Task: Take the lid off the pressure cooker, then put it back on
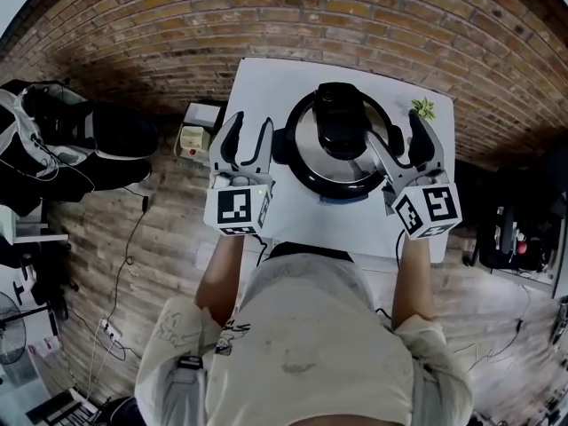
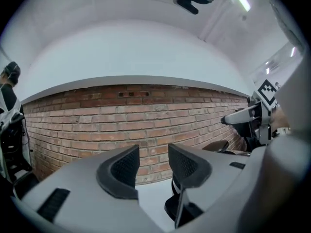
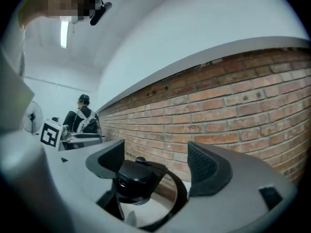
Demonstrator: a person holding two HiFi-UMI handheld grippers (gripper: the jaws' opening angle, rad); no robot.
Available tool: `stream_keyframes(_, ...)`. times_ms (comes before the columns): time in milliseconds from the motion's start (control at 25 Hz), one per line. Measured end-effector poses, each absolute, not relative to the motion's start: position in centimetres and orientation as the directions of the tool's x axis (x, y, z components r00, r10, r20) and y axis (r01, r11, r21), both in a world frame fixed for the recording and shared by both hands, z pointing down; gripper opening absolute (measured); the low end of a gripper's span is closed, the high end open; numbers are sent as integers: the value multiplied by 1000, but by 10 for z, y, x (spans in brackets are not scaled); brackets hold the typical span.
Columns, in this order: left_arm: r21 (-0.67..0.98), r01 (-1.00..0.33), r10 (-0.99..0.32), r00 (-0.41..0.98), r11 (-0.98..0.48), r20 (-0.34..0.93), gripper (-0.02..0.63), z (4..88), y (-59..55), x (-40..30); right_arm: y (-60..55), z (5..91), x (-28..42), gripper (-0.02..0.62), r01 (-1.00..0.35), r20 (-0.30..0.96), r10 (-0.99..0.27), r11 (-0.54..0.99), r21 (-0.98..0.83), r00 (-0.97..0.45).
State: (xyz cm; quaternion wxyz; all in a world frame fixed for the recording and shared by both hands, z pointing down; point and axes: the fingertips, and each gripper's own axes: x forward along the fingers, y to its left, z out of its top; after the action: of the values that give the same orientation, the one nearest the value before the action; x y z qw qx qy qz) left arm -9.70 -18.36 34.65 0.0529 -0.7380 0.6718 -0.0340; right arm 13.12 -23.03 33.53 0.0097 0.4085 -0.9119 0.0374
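The cooker point(image 1: 300, 169) stands mid-table point(image 1: 266, 78) with its lid point(image 1: 309, 136) on and the black handle point(image 1: 340, 118) running across the top. The person's torso covers the table's near edge, and the cooker's near rim is partly cut off by the grippers.

The left gripper point(image 1: 248, 131) is held just left of the cooker, apart from it. Its own view shows the jaws standing well apart with only the brick wall between them. A dark slice of the cooker peeks out low behind the right-hand jaw, too cropped to tell which part it is.

The right gripper point(image 1: 401, 145) is at the cooker's right side, jaws wide. In its view the handle sits low between the jaws, half hidden by the left one. It seems to lie beyond and below the pads point(image 3: 204, 164), which do not press on it. From the head view I cannot tell whether the inner finger touches the lid's rim.

A small green thing point(image 1: 423, 107) lies at the table's far right corner, too small to identify.
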Motion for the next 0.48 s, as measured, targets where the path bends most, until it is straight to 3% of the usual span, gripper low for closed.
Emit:
stream_keyframes(160,-134,-985,-993,116,-113,-18,195,350,-178,-85,-234,341,158,414,-851,20,-852,522,-49,-524)
stream_keyframes(480,-109,-988,-994,109,-107,-12,195,355,-176,-89,-239,353,166,413,-855,39,-861,497,-146,-507)
